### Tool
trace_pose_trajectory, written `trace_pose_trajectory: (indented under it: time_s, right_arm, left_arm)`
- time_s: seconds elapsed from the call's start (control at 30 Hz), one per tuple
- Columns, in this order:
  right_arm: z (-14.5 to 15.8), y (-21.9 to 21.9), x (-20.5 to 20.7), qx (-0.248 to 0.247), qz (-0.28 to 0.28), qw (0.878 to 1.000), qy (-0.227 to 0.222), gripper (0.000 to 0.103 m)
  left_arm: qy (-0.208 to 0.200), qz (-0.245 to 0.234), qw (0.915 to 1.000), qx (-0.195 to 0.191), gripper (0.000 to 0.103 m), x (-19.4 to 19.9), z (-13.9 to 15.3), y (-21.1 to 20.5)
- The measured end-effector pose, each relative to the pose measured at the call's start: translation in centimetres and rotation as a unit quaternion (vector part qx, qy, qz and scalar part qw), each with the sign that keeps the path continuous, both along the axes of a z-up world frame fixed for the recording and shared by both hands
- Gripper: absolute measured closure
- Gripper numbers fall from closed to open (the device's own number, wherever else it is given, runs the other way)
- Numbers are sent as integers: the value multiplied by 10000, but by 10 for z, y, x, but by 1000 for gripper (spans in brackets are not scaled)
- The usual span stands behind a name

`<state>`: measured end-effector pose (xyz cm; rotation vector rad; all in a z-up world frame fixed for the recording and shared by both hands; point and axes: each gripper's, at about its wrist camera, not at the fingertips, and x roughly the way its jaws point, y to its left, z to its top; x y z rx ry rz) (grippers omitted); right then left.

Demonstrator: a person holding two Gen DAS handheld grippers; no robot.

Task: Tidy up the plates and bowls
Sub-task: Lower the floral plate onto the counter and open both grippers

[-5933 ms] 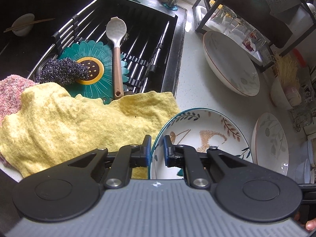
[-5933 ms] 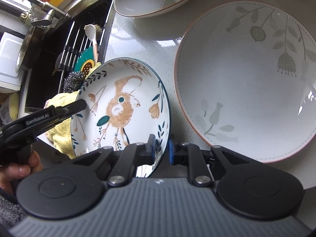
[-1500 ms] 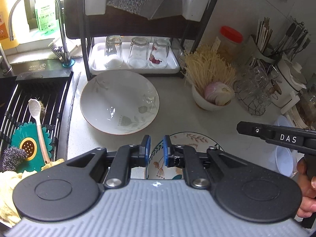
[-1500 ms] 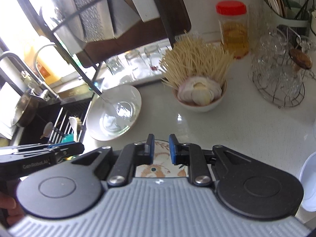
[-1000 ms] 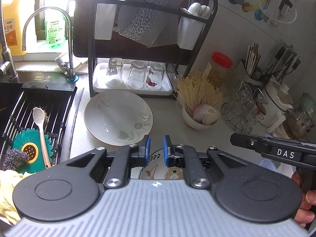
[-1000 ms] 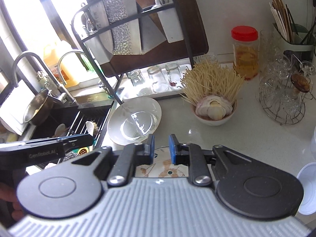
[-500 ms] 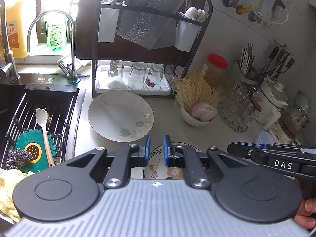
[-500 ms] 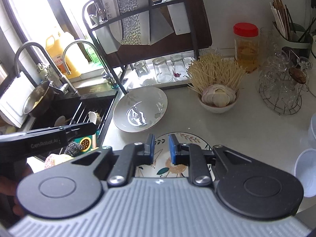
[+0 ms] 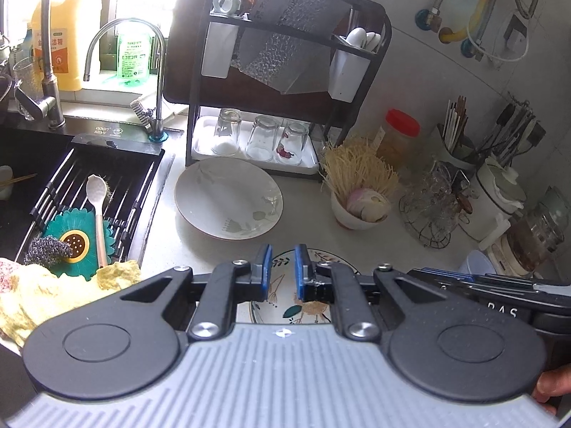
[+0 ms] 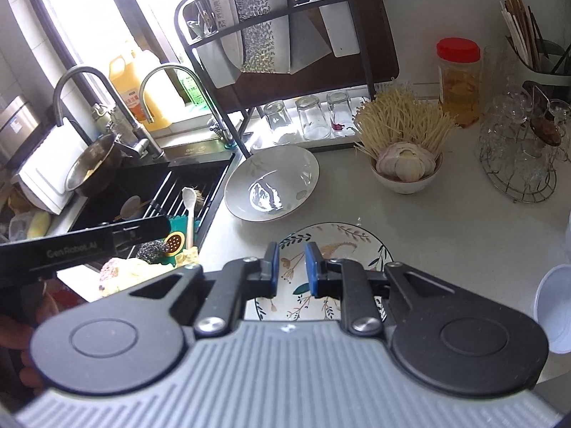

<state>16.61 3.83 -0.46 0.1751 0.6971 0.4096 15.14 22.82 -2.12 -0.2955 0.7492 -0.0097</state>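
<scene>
Two grippers (image 9: 282, 273) (image 10: 291, 271) clamped narrow on patterned plate's (image 10: 332, 246) near rim, pale plate (image 9: 228, 203) beyond

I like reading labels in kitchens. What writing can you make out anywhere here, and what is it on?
"GenRobot.AI": side of the left gripper, seen from the right wrist.
"DAS", top cut off: side of the right gripper, seen from the left wrist.
Orange jug: Chinese characters, too blurred to read.
Green bottle: label too small.
Sink edge: small print, unreadable.
Knife: unreadable.

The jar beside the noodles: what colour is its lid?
Red. The jar's lid shows best in the right wrist view.
</scene>
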Motion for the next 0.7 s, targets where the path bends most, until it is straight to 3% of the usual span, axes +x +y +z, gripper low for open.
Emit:
trace_pose_trajectory:
  time_s: [0.43, 0.7]
  right_arm:
    - [-9, -38, -36, 55, 463, 9986, -256, 83]
    - [-12, -52, -60, 223, 434, 9972, -563, 83]
  left_arm:
    - [136, 464, 9984, 283, 89, -42, -5, -59]
    - [382, 572, 9970, 364, 89, -60, -19, -82]
